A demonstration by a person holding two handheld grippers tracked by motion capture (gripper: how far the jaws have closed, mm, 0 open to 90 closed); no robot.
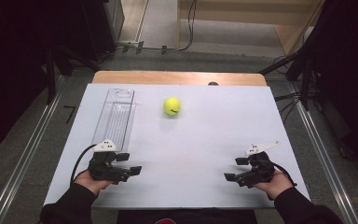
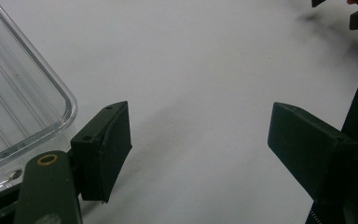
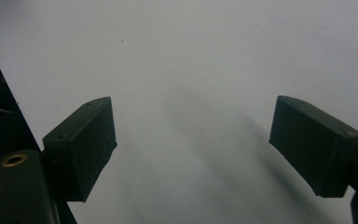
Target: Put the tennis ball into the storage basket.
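a clear plastic tray (image 1: 115,116) is lying lengthwise along the left side of the white table (image 1: 200,154), its near end sitting just beside the left gripper (image 1: 127,164). in the left gripper view that tray's rounded corner (image 2: 32,112) is showing close to the left jaw, apart from it. the left gripper is resting at the near left of the table in the person's left hand (image 1: 93,179), jaws spread wide and holding nothing, pointing toward the middle. a yellow-green tennis ball (image 1: 172,106) is sitting farther back, just left of centre, well apart from both grippers and near the tray's far half. bare white surface is lying open between the two grippers. the right gripper (image 1: 235,169) is resting at the near right in the right hand (image 1: 272,184), jaws wide apart and empty, close to the table's right and near edges. a strip of wood (image 1: 179,77) is showing along the far edge.
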